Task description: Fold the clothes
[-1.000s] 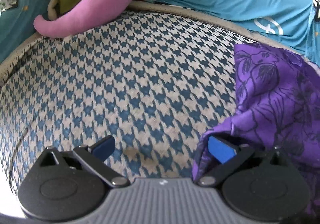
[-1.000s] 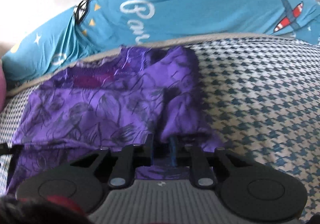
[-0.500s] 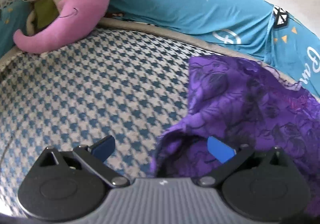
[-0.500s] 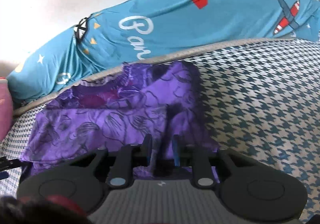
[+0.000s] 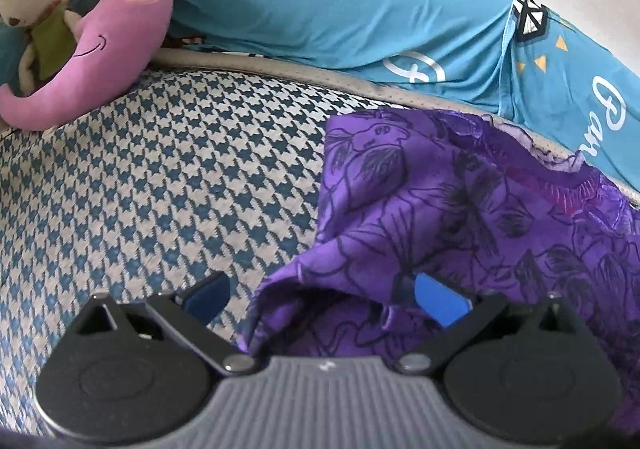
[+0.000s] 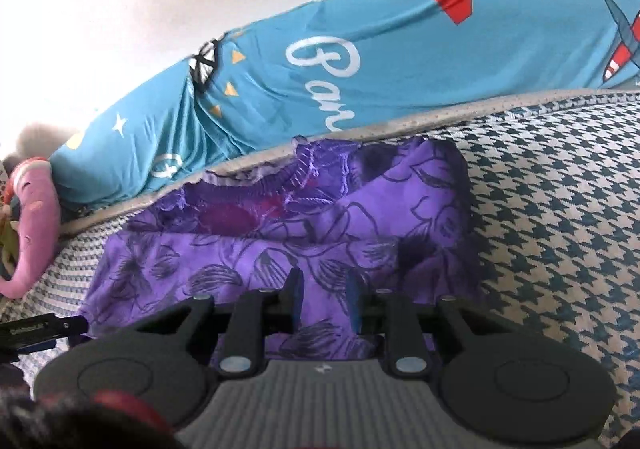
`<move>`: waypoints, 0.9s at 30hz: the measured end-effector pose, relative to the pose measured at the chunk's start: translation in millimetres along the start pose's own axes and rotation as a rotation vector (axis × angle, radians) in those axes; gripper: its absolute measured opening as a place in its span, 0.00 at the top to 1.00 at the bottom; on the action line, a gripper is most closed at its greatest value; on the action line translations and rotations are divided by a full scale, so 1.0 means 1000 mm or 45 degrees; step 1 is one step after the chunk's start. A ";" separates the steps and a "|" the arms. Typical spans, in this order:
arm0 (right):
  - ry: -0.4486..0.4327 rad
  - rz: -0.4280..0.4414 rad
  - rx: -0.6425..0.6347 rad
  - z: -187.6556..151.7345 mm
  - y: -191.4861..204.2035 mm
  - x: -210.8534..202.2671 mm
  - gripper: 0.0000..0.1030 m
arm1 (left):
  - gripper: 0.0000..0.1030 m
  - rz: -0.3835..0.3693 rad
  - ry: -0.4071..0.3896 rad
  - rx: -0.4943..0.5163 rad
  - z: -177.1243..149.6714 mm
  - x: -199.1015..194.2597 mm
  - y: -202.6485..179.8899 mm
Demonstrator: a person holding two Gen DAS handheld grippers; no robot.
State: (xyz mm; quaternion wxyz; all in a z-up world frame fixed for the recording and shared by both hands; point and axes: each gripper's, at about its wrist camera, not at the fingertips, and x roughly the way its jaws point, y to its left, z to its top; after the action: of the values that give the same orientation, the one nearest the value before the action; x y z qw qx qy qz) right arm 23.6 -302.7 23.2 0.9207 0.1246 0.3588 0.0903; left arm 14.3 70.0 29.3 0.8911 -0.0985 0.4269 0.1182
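1. Two grippers work one purple garment [image 5: 460, 217] lying on the houndstooth bed [image 5: 160, 177]. The left gripper [image 5: 320, 291] gapes wide, straddling the garment's edge, gripping nothing.
2. The right gripper [image 6: 322, 299], nearly closed, has fabric between its fingers; whether pinched, I cannot tell.
3. Likely mid-fold: next, the left must close on its edge.

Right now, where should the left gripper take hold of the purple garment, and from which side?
The raised near-left edge fold, approached from the bare bedspread side. That edge stands off the bed, already between the left gripper's open fingers, so closing there should catch cloth only.
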 end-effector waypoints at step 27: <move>-0.064 -0.156 -0.059 0.003 -0.031 -0.025 0.30 | 0.00 -0.026 0.069 0.029 0.001 0.012 0.002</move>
State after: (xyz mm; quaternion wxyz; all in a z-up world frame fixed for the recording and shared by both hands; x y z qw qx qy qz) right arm 10.3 -339.1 32.5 0.9359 0.0832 0.3401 0.0388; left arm 21.7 73.5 20.4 0.8814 -0.0960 0.4513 0.1014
